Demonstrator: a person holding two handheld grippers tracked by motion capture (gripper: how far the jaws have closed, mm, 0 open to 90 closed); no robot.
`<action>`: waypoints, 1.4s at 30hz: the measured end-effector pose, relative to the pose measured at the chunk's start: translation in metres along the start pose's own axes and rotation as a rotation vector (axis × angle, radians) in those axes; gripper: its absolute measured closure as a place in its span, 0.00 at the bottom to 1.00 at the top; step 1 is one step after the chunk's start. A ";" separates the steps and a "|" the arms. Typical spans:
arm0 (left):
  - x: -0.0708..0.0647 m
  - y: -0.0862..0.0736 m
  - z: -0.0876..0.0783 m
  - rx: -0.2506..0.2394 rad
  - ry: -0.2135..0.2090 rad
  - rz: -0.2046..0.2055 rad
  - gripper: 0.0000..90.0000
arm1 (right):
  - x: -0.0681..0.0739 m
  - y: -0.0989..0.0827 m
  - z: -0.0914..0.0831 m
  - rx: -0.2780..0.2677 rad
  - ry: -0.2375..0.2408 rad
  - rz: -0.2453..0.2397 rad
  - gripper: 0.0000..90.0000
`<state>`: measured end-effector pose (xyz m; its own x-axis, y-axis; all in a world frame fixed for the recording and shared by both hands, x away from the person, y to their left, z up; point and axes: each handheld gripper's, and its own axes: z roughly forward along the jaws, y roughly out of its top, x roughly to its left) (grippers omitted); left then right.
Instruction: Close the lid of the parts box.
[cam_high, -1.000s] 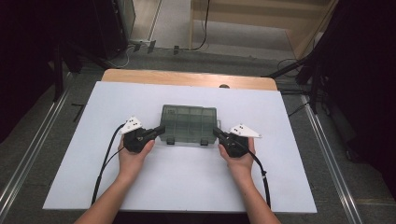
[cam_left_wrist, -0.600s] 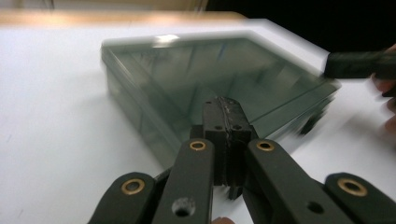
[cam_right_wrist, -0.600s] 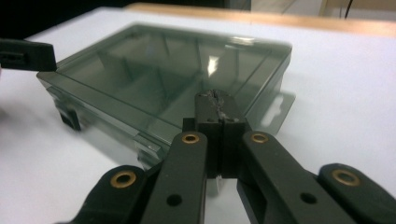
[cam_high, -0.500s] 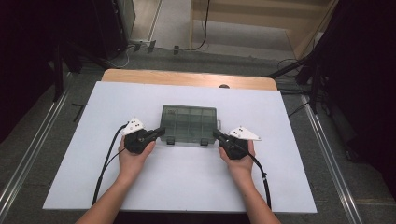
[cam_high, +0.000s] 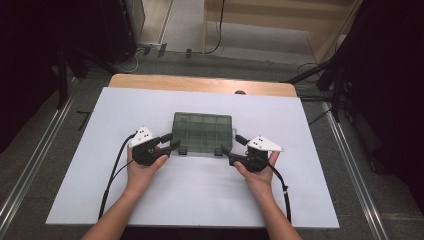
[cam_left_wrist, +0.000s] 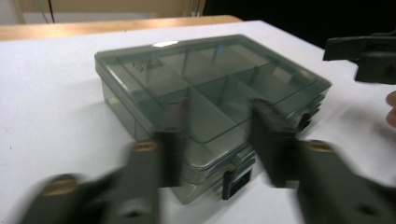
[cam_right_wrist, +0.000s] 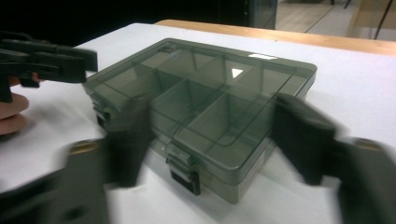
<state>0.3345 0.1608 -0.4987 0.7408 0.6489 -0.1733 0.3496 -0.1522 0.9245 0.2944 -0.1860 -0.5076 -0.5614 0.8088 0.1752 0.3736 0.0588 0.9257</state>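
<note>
Lighting is even and moderate over the white table (cam_high: 200, 200), coming from above; the surroundings to the left and right fall into near-black. The far floor is brighter and warmer in tone. Shadows are soft: a faint one lies under the clear box (cam_high: 202, 133) on its near side. The high view is slightly soft, with mild bending of straight lines towards its edges. In the left gripper view, the near jaws are heavily smeared by motion blur, while the box lid (cam_left_wrist: 210, 79) is fairly sharp, with a small white glare patch at its far edge. The right gripper view shows the same jaw blur and two bright reflections on the lid.
</note>
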 end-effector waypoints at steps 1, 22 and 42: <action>0.000 0.001 -0.002 -0.003 -0.023 0.008 0.39 | 0.000 0.000 -0.001 0.010 0.001 -0.001 0.09; 0.007 -0.005 -0.032 -0.007 -0.018 0.045 0.00 | -0.019 -0.007 -0.038 -0.022 -0.060 0.033 0.00; 0.016 -0.017 -0.071 -0.003 0.031 0.045 0.00 | -0.039 -0.021 -0.083 -0.028 -0.133 0.058 0.00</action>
<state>0.2996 0.2268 -0.4934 0.7376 0.6643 -0.1211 0.3144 -0.1792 0.9322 0.2471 -0.2677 -0.5061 -0.4359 0.8808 0.1846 0.3812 -0.0051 0.9245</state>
